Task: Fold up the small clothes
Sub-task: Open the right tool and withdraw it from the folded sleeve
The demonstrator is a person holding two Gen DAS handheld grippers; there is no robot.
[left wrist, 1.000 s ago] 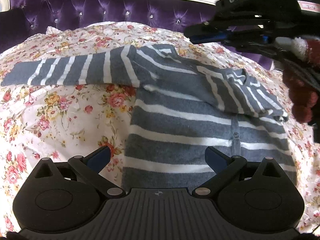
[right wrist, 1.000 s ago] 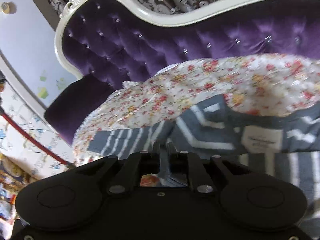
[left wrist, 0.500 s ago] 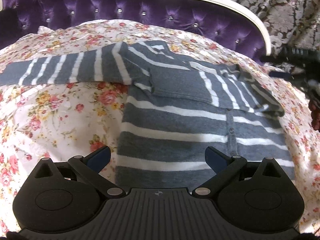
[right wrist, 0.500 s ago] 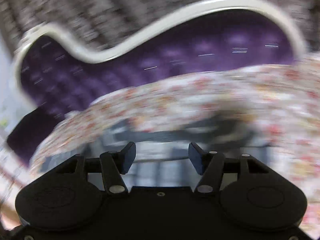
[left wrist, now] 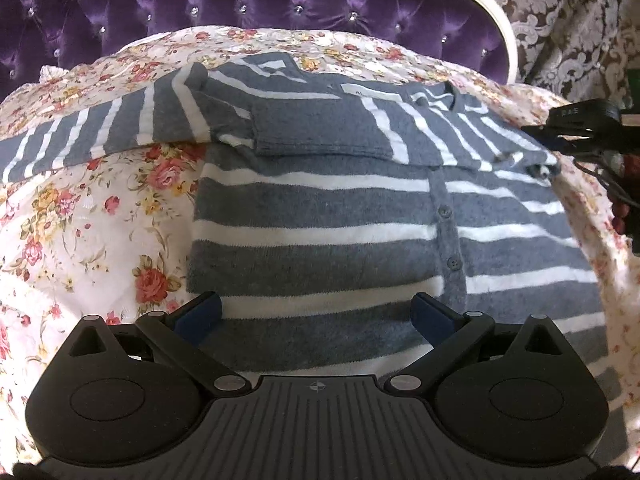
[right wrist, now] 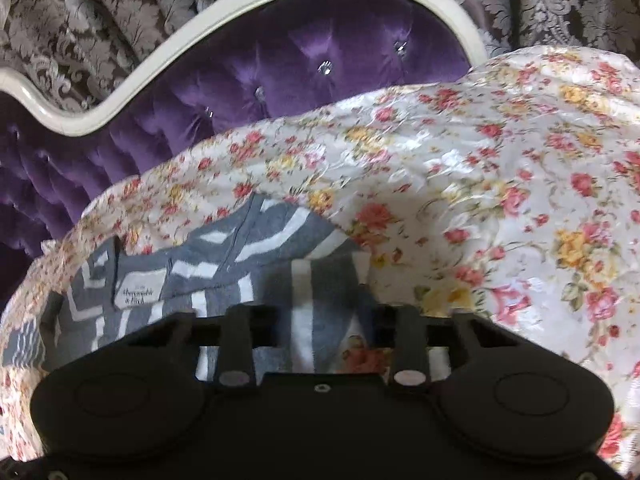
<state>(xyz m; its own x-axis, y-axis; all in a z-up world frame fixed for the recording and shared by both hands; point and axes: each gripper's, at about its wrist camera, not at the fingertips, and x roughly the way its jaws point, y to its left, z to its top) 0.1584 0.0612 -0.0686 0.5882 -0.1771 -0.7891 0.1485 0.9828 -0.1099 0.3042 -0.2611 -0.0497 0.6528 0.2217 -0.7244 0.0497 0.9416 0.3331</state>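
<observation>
I count one striped cardigan [left wrist: 320,216] lying ahead of my left fingers, with two buttons [left wrist: 448,236] showing on its placket just beyond my right-hand fingertip there. One floral sheet [left wrist: 92,224] lies under it. One purple headboard [left wrist: 280,12] stands beyond. One white label [right wrist: 138,287] shows left of my right fingers.

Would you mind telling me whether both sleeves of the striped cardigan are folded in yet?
Only one. One sleeve lies folded across the cardigan's chest; the other sleeve is spread out sideways on the floral sheet.
</observation>
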